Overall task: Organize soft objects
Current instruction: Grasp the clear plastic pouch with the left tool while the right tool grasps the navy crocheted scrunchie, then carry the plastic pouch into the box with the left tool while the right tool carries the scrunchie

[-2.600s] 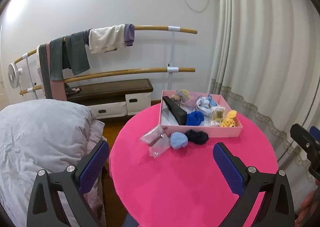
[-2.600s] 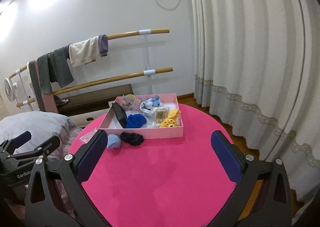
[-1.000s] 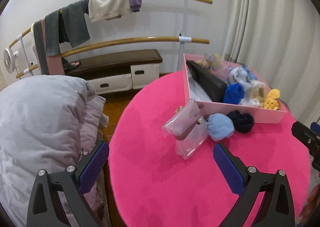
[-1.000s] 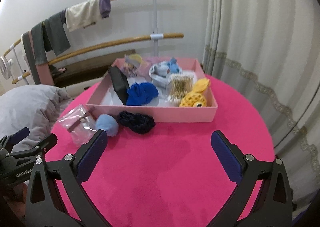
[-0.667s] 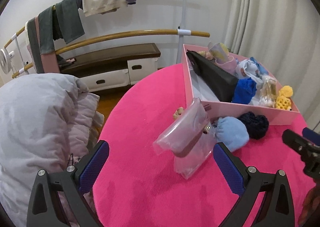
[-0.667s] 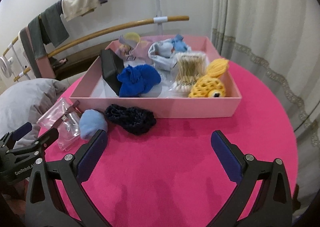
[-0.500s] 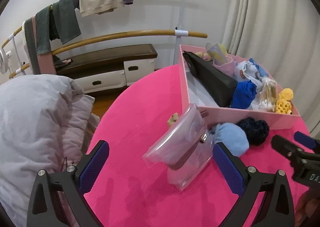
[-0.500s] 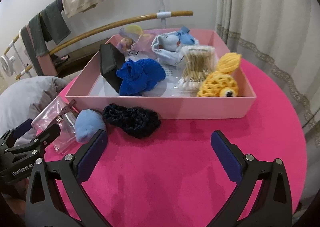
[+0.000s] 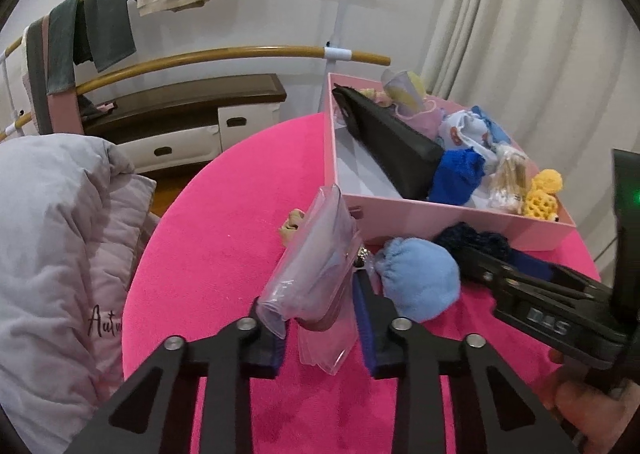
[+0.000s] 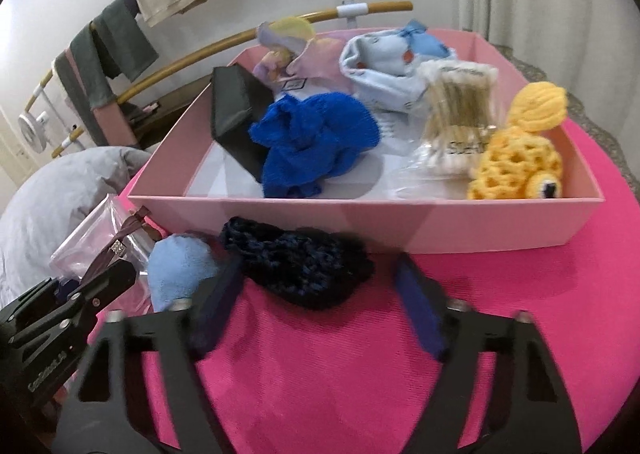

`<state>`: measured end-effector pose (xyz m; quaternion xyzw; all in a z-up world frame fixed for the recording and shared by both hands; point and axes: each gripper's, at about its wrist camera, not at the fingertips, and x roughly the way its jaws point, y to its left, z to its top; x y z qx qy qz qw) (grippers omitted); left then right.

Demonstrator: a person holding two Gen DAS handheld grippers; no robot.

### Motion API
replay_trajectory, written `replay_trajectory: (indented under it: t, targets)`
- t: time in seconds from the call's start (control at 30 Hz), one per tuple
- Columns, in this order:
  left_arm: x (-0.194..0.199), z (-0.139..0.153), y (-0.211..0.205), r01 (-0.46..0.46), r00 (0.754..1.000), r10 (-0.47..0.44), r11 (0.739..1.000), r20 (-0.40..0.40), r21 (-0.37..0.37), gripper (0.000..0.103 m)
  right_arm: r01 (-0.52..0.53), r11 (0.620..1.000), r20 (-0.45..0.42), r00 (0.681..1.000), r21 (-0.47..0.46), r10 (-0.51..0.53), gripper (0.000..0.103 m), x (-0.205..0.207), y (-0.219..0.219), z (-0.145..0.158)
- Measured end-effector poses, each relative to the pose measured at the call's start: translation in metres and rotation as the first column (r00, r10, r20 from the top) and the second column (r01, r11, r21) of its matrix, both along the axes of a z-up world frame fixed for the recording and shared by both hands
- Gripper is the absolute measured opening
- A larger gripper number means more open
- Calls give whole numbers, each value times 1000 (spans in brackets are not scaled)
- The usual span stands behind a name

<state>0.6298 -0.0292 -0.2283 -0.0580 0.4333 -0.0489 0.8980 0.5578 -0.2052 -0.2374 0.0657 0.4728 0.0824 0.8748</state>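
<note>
Grey duvet (image 9: pixel 60 238) carries cursive "Autu", cut off.

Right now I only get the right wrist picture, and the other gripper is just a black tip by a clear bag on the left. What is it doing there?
Observer: The left gripper has one finger on each side of the clear pouch, close against it. I cannot tell whether it is squeezing.
Operator: Is anything hiding behind that pouch?
Observer: Yes. A small beige fabric piece lies on the pink table just beyond it, left of the pink box.
</note>
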Motion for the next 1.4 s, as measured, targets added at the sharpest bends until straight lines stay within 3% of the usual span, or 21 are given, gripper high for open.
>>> replay_trajectory:
  t: [0.03,0.07,0.1,0.23,0.57,1.4]
  targets:
    - [-3,1,0,1,1000,-1,1000,4,0,21,-5,1000,7,1000,-10,5,52,-1,2,0]
    - [-8,4,0,4,1000,-4,1000,7,-3,18,-14,1000,12,1000,-6,14,36,-2,3,1]
    - [-14,6,-1,9,1000,-9,1000,11,-6,16,-23,1000,10,1000,11,23,27,-3,2,1]
    - [-41,10,-5,42,999,-43,999,33,15,15,-24,1000,15,1000,10,24,18,-14,-3,2]
    - [-85,13,-15,62,997,-63,998,50,19,13,0,1000,14,1000,3,0,14,-41,-23,9]
    - [-121,87,-33,38,993,-46,997,111,68,12,-7,1000,129,992,27,3,14,-91,-31,71]
